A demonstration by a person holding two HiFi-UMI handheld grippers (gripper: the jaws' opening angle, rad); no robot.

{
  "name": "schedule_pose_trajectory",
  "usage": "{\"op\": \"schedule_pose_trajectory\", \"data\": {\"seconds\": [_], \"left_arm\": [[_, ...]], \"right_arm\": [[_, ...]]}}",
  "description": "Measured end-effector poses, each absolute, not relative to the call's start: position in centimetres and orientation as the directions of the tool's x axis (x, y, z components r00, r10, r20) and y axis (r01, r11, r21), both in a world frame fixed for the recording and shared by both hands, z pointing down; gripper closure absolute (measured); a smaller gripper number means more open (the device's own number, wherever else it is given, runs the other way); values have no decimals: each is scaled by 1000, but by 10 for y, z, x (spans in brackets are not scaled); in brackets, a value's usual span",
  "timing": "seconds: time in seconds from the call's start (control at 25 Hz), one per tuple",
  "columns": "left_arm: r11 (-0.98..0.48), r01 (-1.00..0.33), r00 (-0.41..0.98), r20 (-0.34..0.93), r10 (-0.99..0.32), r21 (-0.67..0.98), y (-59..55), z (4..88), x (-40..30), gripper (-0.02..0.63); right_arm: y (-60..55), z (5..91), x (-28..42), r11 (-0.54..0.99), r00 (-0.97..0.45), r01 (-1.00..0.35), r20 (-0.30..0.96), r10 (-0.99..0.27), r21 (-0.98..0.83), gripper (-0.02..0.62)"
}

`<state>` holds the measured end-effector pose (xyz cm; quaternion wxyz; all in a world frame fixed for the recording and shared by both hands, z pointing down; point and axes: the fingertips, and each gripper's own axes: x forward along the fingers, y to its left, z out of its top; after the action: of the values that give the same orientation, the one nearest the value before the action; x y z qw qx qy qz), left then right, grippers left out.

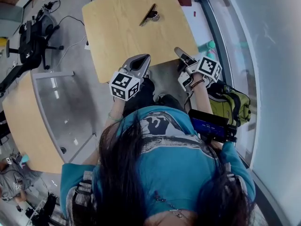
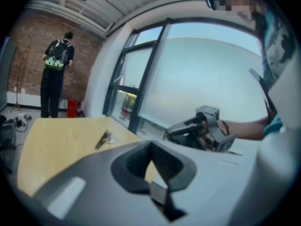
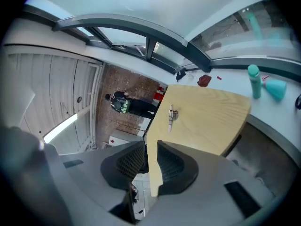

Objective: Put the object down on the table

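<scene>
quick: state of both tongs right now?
Left tongs: shut, empty.
Right tongs: slightly open, nothing between them.

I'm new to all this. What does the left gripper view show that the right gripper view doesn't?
Only the left gripper view shows the right gripper, held in the person's hand. Only the right gripper view shows a teal bottle and a red item beyond the table. Both show the wooden table, the small clip lying on it, and a person with a backpack standing in the background.
</scene>
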<state>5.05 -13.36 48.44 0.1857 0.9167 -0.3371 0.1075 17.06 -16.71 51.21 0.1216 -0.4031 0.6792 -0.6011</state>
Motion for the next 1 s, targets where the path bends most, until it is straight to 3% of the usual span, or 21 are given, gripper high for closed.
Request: {"op": "schedule_pose_trajectory", "data": {"seconds": [0.48, 1.0], "left_arm": [[-695, -664, 739, 377, -558, 276, -19, 505, 110, 615], [-654, -713, 687, 433, -584, 251, 35, 511, 100, 615]], "right_arm": [[-50, 512, 200, 3, -678, -453, 342, -650, -892, 537], [7, 545, 176, -32, -732, -454, 394, -557, -890, 555]]}}
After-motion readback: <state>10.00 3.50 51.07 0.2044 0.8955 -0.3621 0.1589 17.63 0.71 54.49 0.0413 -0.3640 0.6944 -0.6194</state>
